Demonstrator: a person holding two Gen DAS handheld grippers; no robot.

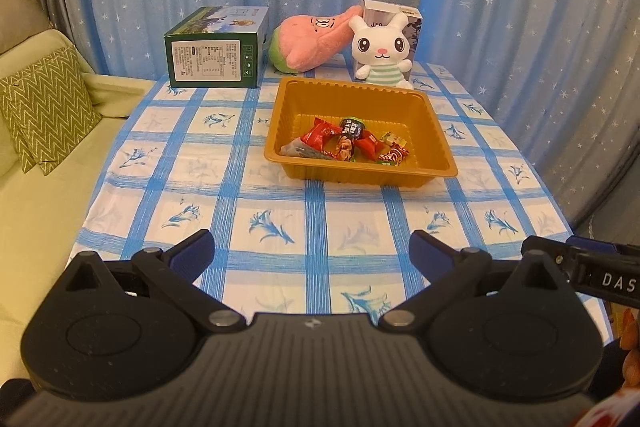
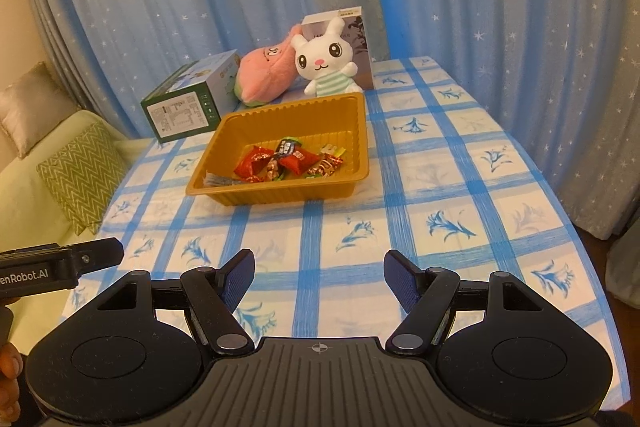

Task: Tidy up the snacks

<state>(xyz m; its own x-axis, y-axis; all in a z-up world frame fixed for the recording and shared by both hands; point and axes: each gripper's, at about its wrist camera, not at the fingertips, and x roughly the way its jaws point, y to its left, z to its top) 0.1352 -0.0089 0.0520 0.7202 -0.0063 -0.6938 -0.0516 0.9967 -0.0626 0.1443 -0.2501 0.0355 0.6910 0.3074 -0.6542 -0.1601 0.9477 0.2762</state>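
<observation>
While both the left claw (image 1: 311,247) and the right claw (image 2: 319,277) hang spread and empty at the bottom of their frames, the snacks (image 1: 344,145) sit in the gold tray (image 1: 434,115) at mid-frame, well ahead across bare counter (image 1: 280,211), neither claw clearly nearer

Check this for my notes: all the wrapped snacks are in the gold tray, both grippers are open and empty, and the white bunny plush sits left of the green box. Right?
Not quite. The white bunny plush sits right of the green box, as the left wrist view shows. The rest holds: the snacks lie in the gold tray, and both the left gripper and right gripper are open and empty.
</observation>
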